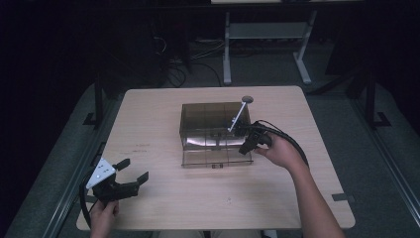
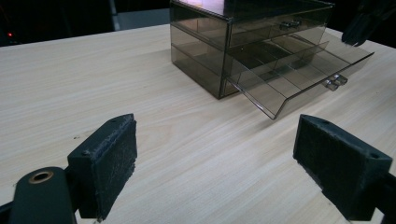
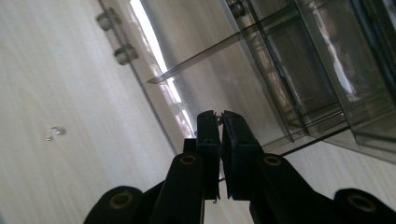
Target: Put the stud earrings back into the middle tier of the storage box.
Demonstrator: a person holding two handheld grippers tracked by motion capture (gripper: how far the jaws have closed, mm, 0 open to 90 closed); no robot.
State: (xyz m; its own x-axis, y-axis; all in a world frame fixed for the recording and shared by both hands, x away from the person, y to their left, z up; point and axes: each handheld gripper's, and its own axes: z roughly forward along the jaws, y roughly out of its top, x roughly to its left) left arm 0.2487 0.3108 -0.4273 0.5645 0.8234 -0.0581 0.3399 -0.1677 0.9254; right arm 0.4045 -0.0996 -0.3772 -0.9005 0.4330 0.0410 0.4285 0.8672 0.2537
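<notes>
1. Landmark: the smoky translucent plastic drawer cabinet (image 1: 210,124) sits mid-bench on the light wood-grain bench (image 1: 163,208). All places below are relative to it.
2. Its bottom drawer (image 2: 299,77) is pulled out toward the person. In the left gripper view it looks empty, with dividers and a small clear knob (image 2: 335,81) on the front. The upper drawer reads as pushed in.
3. Right gripper (image 1: 236,130): at the cabinet's right front corner, above the open drawer. Fingers (image 3: 232,140) clenched on a thin white stick with a round grey disc on its end (image 1: 239,113). From the gripper the stick runs up and away over the cabinet's right side, disc end beyond the back edge. In the right gripper view a sliver of something thin shows between the pads, so I read it as a real grasp.
4. Left gripper (image 1: 134,168): well apart from the cabinet, off its front-left, low near the bench's near edge. Fingers released, wide apart, holding nothing, pointed toward the cabinet.
5. Progress, my read: drawer open = done, stick picked up = done.
6. Left to do, likely: lower the stick into a drawer compartment, release, then push the drawer shut. Stick is long versus the compartments, so it may need angling. Left gripper could steady the cabinet.
</notes>
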